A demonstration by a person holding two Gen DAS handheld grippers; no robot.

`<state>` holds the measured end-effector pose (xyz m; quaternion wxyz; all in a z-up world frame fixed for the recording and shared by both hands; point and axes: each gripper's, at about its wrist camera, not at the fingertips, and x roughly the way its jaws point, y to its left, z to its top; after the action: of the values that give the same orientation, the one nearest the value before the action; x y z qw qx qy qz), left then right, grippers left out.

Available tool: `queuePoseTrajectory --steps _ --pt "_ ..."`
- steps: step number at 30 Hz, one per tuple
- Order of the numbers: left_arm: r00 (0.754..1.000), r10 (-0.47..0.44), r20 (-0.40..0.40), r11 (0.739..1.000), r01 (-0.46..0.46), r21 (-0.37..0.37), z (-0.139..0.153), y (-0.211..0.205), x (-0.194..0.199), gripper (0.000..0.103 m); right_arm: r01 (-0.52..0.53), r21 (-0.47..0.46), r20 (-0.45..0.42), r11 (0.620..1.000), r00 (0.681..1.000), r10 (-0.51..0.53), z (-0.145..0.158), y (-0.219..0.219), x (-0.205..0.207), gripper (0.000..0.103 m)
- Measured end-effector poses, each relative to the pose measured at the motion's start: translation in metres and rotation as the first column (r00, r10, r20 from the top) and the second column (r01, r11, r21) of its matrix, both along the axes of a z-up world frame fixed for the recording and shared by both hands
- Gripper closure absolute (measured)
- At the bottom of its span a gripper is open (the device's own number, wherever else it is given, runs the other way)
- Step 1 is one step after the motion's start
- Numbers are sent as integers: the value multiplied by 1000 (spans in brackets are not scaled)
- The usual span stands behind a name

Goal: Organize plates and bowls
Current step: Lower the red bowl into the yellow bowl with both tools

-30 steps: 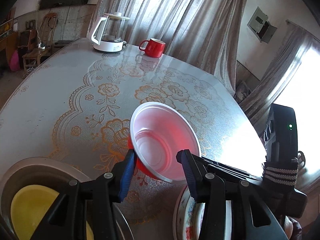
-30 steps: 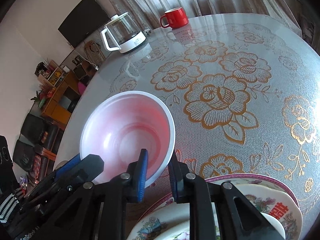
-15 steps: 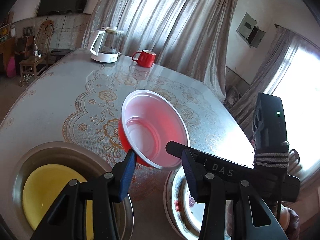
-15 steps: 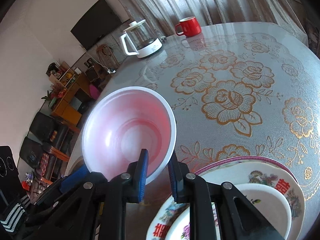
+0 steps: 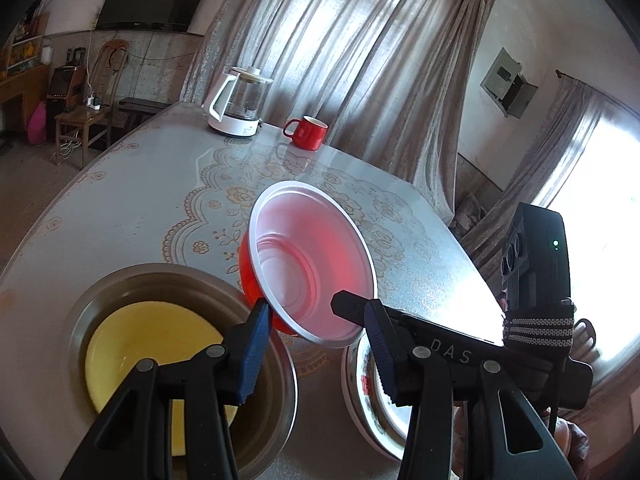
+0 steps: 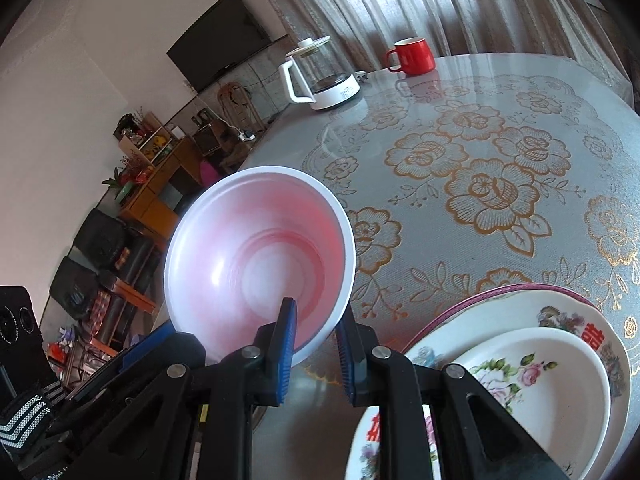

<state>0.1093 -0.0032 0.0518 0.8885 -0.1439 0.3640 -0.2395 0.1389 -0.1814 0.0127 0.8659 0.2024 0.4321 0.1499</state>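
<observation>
- Red outside and white inside, the plastic bowl (image 5: 308,268) hangs tilted above the counter (image 5: 160,200), its mouth turned toward both cameras.
- The right tool (image 6: 316,344) is clamped on the bowl's near rim, one pad inside the wall and one outside; this grip carries it.
- The left tool (image 5: 314,344) stands part open around the lower rim. Its left pad (image 5: 252,354) lies just beside the red outer wall; whether it presses, I cannot tell.
- What matters next: the steel basin (image 5: 120,292) with the yellow bowl (image 5: 148,344) lies below and to the left of the red bowl, on the left tool's side.
- The stack of flowered plates (image 6: 520,364) lies below and to the right, nearer the right tool.
- Nesting bowl with bowl would likely mean swinging left and levelling the tilt first.
</observation>
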Motion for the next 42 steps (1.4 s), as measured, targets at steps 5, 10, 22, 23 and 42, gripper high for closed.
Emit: queuePoseTrajectory --steps 5,10,22,23,42 --pt "1000 18 1 1000 -18 -11 -1 18 -13 53 -40 5 1 999 999 40 2 16 -5 84" --pt "999 40 -8 999 -40 -16 -5 35 -29 52 -82 8 -6 997 997 82 0 31 -11 84" --pt "996 94 -9 996 -94 12 -15 55 -52 51 -158 -1 -27 988 987 157 -10 64 -18 84" --pt "995 95 -6 995 -95 15 -15 56 -54 51 -162 -1 -28 987 986 161 -10 66 -19 84" --pt "992 124 -37 992 -123 25 -31 76 -66 51 -222 -29 -64 975 973 220 -21 89 -23 84"
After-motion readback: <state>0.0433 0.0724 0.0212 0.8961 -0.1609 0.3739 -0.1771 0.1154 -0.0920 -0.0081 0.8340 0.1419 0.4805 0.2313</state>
